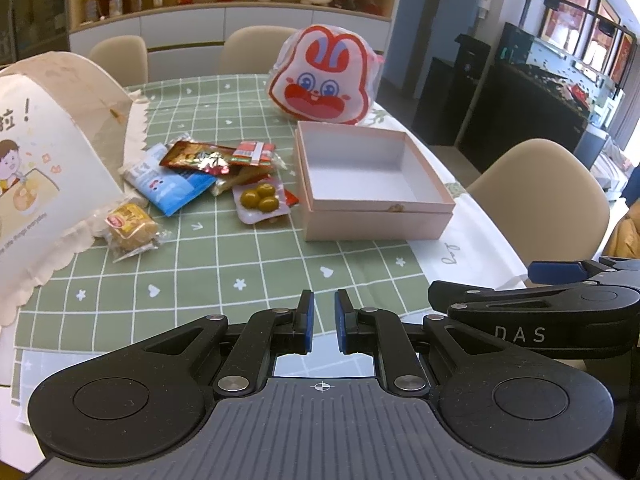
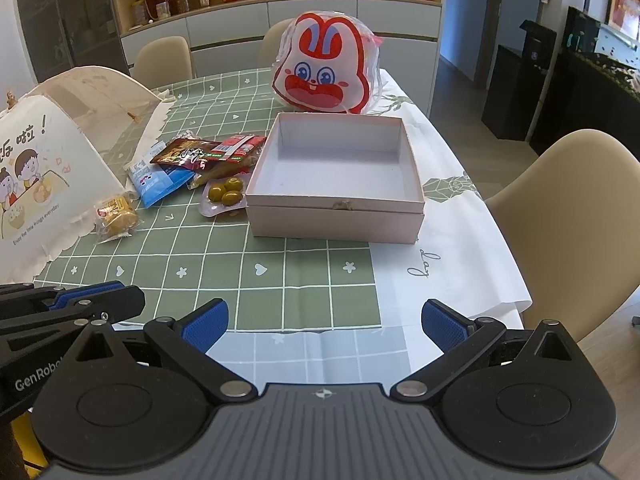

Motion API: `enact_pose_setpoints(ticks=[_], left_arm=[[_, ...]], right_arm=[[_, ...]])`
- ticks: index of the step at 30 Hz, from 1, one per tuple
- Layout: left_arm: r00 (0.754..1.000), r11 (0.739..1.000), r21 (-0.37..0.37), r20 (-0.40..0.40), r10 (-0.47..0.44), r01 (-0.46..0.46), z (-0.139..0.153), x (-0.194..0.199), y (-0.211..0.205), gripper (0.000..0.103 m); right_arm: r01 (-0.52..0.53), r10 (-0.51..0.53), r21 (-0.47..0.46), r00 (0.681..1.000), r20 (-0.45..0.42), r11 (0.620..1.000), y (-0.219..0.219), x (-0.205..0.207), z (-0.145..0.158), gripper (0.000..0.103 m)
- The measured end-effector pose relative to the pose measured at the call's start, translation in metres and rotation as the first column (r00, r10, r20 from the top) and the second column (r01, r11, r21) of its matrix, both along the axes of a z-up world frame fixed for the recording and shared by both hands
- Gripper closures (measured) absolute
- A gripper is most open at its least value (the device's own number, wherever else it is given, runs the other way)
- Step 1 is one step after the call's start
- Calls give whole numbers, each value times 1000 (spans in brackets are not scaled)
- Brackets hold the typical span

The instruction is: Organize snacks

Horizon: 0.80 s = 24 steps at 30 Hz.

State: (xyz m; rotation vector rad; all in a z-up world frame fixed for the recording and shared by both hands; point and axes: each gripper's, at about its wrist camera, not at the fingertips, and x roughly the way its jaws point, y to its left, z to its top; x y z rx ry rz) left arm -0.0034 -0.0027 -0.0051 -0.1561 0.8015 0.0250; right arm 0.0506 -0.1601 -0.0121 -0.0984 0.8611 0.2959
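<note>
An empty pink box point(image 1: 376, 216) point(image 2: 336, 220) stands open on the green checked tablecloth. Left of it lies a heap of snacks: a green olive pack point(image 1: 260, 200) point(image 2: 224, 196), a blue packet point(image 1: 172, 188) point(image 2: 156, 184), dark red packets point(image 1: 196, 156) point(image 2: 188, 156) and a wrapped yellow cake point(image 1: 130, 226) point(image 2: 116, 220). My left gripper point(image 1: 324, 322) hovers over the table's near edge, shut with nothing between its pads. My right gripper point(image 2: 324, 326) hangs beside it, open and empty, nearer the box.
A cream mesh food cover point(image 1: 52, 168) point(image 2: 60, 160) fills the left side next to the snacks. A red rabbit-face bag point(image 1: 320, 80) point(image 2: 324, 72) stands behind the box. Beige chairs point(image 1: 540, 192) point(image 2: 568, 200) ring the table. A white cloth point(image 2: 452, 248) covers the right edge.
</note>
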Motion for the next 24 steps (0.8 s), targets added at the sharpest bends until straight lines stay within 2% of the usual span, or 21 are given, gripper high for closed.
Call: enact_pose_setpoints(ticks=[24], left_arm=[[1000, 1000, -9, -18, -4, 4, -4, 6, -2, 89]], right_arm=[[11, -11, 2, 1000, -14, 1000, 0, 4, -3, 0]])
